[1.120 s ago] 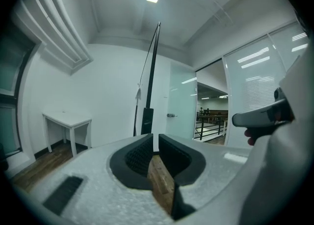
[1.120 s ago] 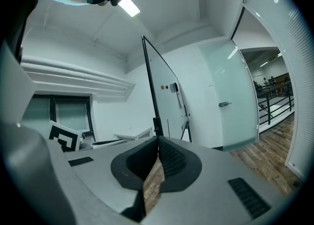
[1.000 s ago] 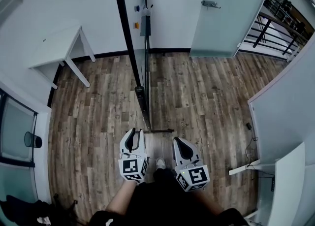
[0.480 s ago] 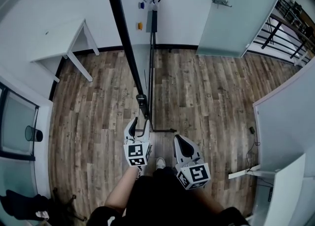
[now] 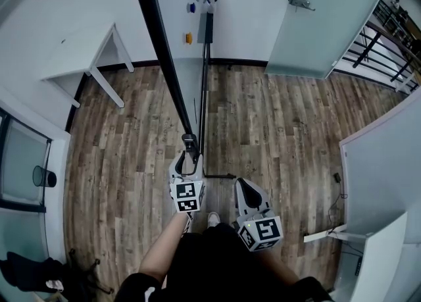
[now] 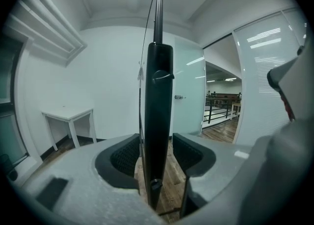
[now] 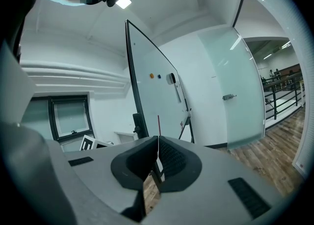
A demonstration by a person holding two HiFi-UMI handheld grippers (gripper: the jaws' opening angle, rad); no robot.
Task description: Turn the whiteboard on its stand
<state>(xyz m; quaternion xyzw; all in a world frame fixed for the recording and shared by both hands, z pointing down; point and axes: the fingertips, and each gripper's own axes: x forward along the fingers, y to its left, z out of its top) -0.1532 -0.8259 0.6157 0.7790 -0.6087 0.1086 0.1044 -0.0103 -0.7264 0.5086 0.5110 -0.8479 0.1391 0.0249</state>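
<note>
The whiteboard [image 5: 163,50] stands edge-on ahead of me, with a black frame and a white face. Its stand's foot bar [image 5: 218,176] lies on the floor. My left gripper [image 5: 189,157] reaches to the board's near edge. In the left gripper view the black frame edge [image 6: 157,96] runs upright between the jaws of the left gripper [image 6: 157,151]. The jaws are opening, with a gap on each side of the frame. My right gripper [image 5: 243,189] hangs lower right, away from the board. Its jaws [image 7: 157,153] are shut with nothing in them, and the whiteboard [image 7: 157,96] rises beyond.
A white table [image 5: 79,57] stands at the left wall. A frosted glass door [image 5: 322,24] is at the back right, with a white panel [image 5: 381,176] along the right. Small magnets [image 5: 189,37] stick to the board. A black bin [image 5: 43,177] sits far left.
My left gripper has moved forward onto the board's near edge and its jaws have spread apart. The right gripper has stayed shut, low at the right.
</note>
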